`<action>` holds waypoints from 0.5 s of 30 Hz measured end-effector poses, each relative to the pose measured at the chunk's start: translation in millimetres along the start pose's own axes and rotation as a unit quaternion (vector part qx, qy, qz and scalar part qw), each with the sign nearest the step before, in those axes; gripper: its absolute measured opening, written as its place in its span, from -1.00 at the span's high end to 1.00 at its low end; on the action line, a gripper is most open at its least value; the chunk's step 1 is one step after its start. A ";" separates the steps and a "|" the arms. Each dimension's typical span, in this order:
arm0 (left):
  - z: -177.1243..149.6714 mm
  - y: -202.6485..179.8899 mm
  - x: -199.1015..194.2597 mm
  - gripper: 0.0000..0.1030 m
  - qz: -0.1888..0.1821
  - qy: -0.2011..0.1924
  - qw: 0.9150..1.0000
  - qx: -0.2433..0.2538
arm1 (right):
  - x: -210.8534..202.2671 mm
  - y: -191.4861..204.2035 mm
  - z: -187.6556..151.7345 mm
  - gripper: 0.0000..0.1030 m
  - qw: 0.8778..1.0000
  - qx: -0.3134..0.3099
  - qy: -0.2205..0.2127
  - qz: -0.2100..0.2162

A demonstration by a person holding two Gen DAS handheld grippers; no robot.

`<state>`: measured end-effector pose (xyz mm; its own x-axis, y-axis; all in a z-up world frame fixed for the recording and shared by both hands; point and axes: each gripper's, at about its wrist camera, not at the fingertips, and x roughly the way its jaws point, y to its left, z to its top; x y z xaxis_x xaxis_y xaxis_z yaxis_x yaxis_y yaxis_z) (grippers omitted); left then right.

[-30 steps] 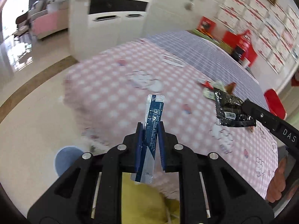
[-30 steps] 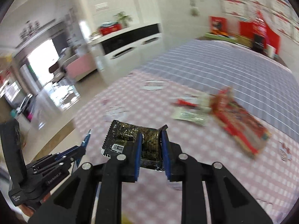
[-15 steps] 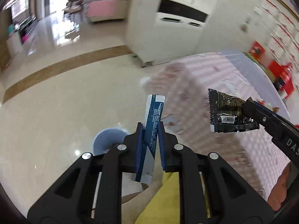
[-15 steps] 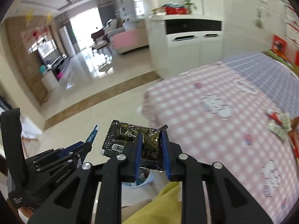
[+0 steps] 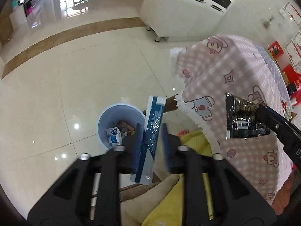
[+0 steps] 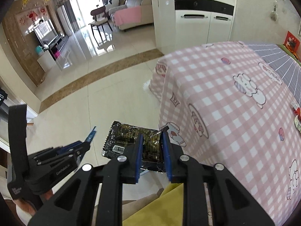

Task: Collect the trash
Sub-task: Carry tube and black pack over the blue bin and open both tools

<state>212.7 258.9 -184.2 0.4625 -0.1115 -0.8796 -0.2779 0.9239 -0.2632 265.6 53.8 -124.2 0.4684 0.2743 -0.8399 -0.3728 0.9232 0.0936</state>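
My left gripper [image 5: 150,131] has its jaws parted around a blue and white wrapper [image 5: 153,120], which stands tilted between them, just above and right of a pale blue bin [image 5: 105,116] on the floor. The bin holds several pieces of trash. My right gripper [image 6: 151,141] is shut on a black and gold foil packet [image 6: 124,141], held over the floor beside the table edge. The packet also shows in the left wrist view [image 5: 242,120]. The left gripper shows at the lower left of the right wrist view [image 6: 88,137].
A table with a pink checked cloth [image 6: 235,113] stands to the right, its corner hanging near the bin. More wrappers lie at its far right edge [image 6: 297,116]. A white cabinet [image 6: 197,24] stands behind. Yellow clothing [image 5: 169,203] is below the grippers.
Both grippers have swung left and down from the table toward the bin on the floor. The left jaws have spread apart and the blue wrapper now sits loose between them.
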 end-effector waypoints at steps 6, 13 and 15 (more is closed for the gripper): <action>5.2 14.6 1.4 -0.39 0.032 -0.022 0.999 -0.015 | 14.0 -1.8 2.3 0.59 1.000 -0.006 0.015 -0.012; 3.0 36.0 -4.7 -0.39 0.078 -0.026 0.996 -0.028 | 45.0 27.1 11.2 0.54 0.998 -0.039 0.054 0.012; 0.9 41.4 -8.4 -0.39 0.085 -0.027 0.995 -0.036 | 53.7 40.1 14.0 0.23 0.996 -0.064 0.063 0.005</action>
<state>198.1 298.4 -187.4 0.4482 0.0664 -0.8915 -0.4143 0.8991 -0.1414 287.0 109.3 -158.1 0.3628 0.2407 -0.9003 -0.4798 0.8764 0.0410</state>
